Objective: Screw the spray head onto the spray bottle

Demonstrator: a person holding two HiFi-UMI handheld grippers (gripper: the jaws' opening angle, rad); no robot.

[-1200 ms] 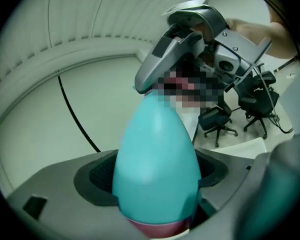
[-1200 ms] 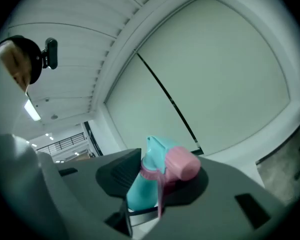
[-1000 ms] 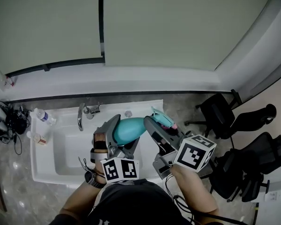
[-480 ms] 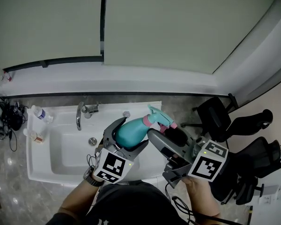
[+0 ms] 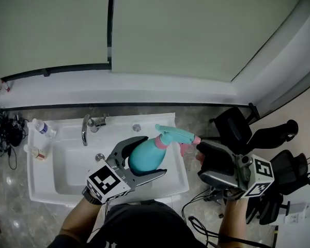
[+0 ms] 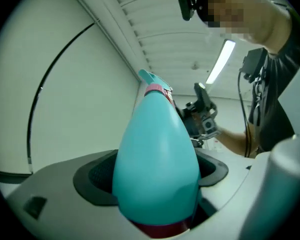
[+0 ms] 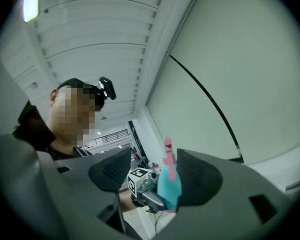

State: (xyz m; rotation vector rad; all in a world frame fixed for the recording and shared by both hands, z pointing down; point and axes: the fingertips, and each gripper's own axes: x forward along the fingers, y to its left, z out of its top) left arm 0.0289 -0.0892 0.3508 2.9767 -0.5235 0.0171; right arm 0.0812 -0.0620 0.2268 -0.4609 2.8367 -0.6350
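– Where is the spray bottle (image 5: pixel 140 158)?

– It is in the air, above the right side of the white sink (image 5: pixel 50 186). It is blue-green and round. It lies tipped over on its side, with its bottom near the person and its top pointing far and to the right.

– Who holds it?

– The left claw (image 5: pixel 152 157). Its two dark pads press on the fat belly of the bottle, one on each side. The claw is spread wide because the bottle is wide.

– And the spray head (image 5: pixel 173 134)?

– It sits on the neck of the bottle, with a pink ring (image 5: pixel 160 142) where they meet. Its pink trigger (image 5: pixel 185 148) hangs down at the right.

– What about the right claw (image 5: pixel 203 159)?

– It is just to the right of the trigger and does not touch it. Its jaws have just been opening and now stand wide apart. They pinch nothing. Looking out between them, you see the bottle and the left claw a little way off.

– What else is there?

– A shiny tap (image 5: pixel 86 129) at the far side of the sink, and black chairs (image 5: pixel 238 126) on the right.
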